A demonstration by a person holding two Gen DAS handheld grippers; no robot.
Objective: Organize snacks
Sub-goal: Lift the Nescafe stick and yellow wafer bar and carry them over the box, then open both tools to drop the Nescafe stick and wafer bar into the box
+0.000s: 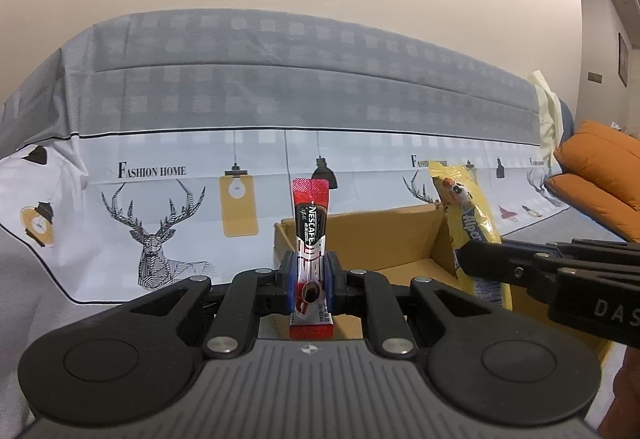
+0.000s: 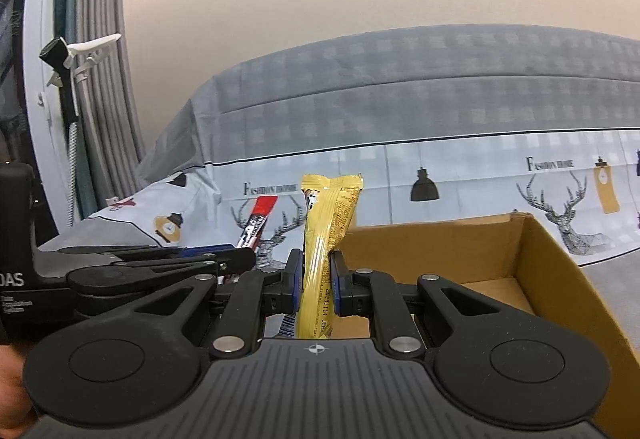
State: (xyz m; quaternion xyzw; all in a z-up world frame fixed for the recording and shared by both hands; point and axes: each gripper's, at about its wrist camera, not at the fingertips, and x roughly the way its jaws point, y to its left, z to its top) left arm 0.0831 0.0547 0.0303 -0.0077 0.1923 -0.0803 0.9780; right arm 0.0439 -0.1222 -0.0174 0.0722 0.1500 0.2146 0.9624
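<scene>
My left gripper (image 1: 311,275) is shut on a red Nescafe coffee stick (image 1: 310,215), held upright. It also shows in the right wrist view (image 2: 256,223), at the left. My right gripper (image 2: 317,279) is shut on a yellow Alpenliebe candy packet (image 2: 329,215), held upright. In the left wrist view the packet (image 1: 464,211) and the right gripper (image 1: 476,263) are at the right, over an open cardboard box (image 1: 384,235). The box (image 2: 552,267) sits ahead and to the right in the right wrist view; what shows of its inside is bare.
A sofa behind the box is covered with a grey and white deer-print cloth (image 1: 160,199). Orange cushions (image 1: 600,175) lie at the far right. A curtain (image 2: 100,79) and a white clip stand (image 2: 76,55) are at the far left.
</scene>
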